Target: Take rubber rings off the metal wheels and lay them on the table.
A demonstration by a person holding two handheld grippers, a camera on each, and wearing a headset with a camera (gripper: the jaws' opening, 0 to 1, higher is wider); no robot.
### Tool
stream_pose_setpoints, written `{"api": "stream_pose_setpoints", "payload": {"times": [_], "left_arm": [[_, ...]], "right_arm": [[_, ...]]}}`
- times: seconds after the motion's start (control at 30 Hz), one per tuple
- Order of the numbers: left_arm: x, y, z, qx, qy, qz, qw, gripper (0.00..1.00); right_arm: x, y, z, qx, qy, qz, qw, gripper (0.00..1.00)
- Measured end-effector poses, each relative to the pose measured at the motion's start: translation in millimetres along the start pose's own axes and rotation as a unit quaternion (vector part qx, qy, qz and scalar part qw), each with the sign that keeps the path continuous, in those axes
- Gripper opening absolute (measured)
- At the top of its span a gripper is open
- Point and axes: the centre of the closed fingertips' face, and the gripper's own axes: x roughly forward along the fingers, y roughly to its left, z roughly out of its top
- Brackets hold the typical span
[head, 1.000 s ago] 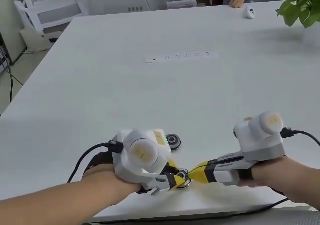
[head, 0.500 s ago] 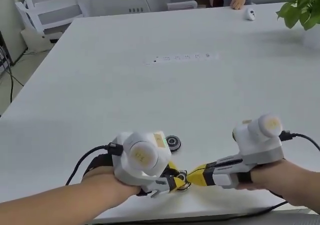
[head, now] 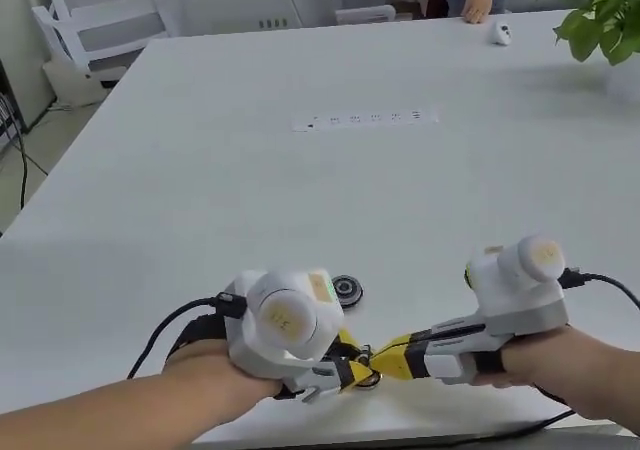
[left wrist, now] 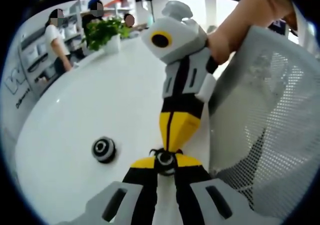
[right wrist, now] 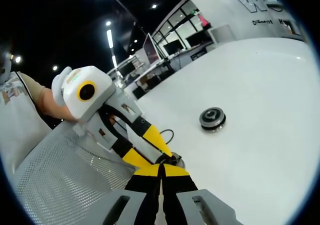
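At bottom centre, nothing has shifted: left gripper (head: 352,369) stays clamped on the metal wheel (left wrist: 165,159), right gripper (head: 386,363) pinched shut at its rubber ring (left wrist: 158,155), apparently not off yet.

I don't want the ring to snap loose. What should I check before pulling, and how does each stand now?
1. Left tongs clamp the wheel: ok.
2. Right tongs shut at that wheel: ok.
3. Right tongs actually pinch its ring: cannot tell.
4. Bare table nearby for the ring: ok.
5. Other wheel lies apart from both tongs: ok.
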Motion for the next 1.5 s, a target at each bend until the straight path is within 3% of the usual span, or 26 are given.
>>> {"api": "stream_pose_setpoints", "payload": {"times": [0.9, 1.1, 1.5], "left_arm": [[0.0, 0.5, -0.2, -0.001, 0.0, 0.003, 1.0, 0.12], [0.1, 0.5, 0.2, -0.001, 0.001, 0.001, 1.0, 0.13], [-0.3, -0.6, 0.5, -0.007, 0.004, -0.003, 1.0, 0.14]], "right_arm": [[-3.4, 10.8, 6.9, 0.014, -0.017, 0.024, 0.9995, 0.0], [-5.0, 1.5, 5.2, 0.011, -0.012, 0.001, 0.9999, 0.0], [-5.7, -0.3, 3.2, -0.002, -0.005, -0.006, 1.0, 0.0]]}}
